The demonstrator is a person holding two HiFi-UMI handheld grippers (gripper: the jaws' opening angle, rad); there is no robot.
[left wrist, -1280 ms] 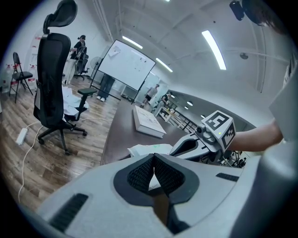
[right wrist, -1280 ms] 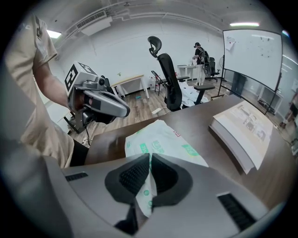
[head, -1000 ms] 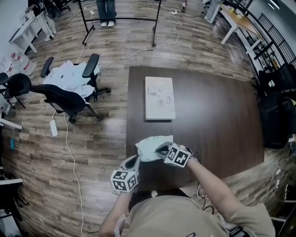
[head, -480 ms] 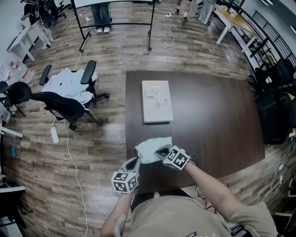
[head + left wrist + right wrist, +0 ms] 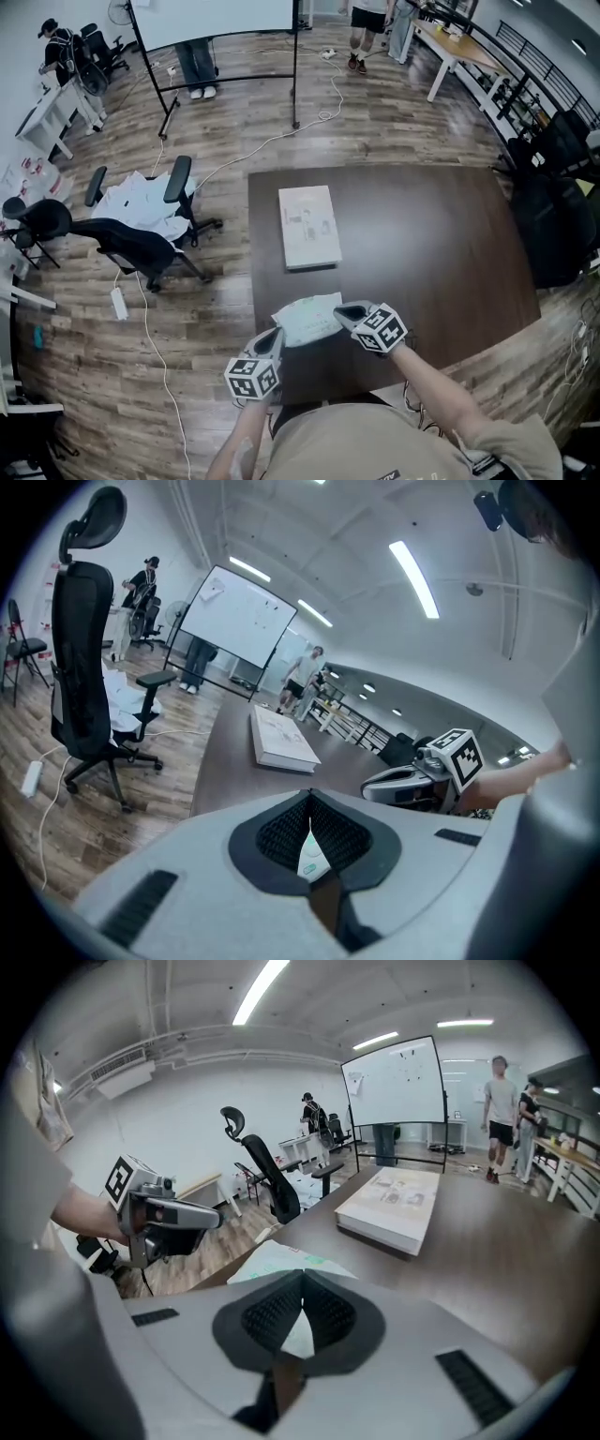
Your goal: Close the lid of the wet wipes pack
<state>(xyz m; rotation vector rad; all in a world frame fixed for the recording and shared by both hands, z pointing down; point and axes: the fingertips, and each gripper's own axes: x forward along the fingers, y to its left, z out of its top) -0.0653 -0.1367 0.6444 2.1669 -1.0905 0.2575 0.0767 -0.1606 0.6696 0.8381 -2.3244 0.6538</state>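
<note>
Seen from the head view, the wipes pack (image 5: 307, 320) sits at the table's (image 5: 441, 253) near edge, between the left gripper (image 5: 273, 339) and the right gripper (image 5: 347, 312). In the left gripper view, the jaws pinch the pack's thin edge. In the right gripper view, the jaws clamp its opposite edge.

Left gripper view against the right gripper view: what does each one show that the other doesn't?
Only the left gripper view shows the right gripper, off to its right. Only the right gripper view shows the left gripper and the pack's flat top beyond its own jaws. Both show the book on the table, the whiteboard, a chair, and a sliver of pack pinched between shut jaws.
</note>
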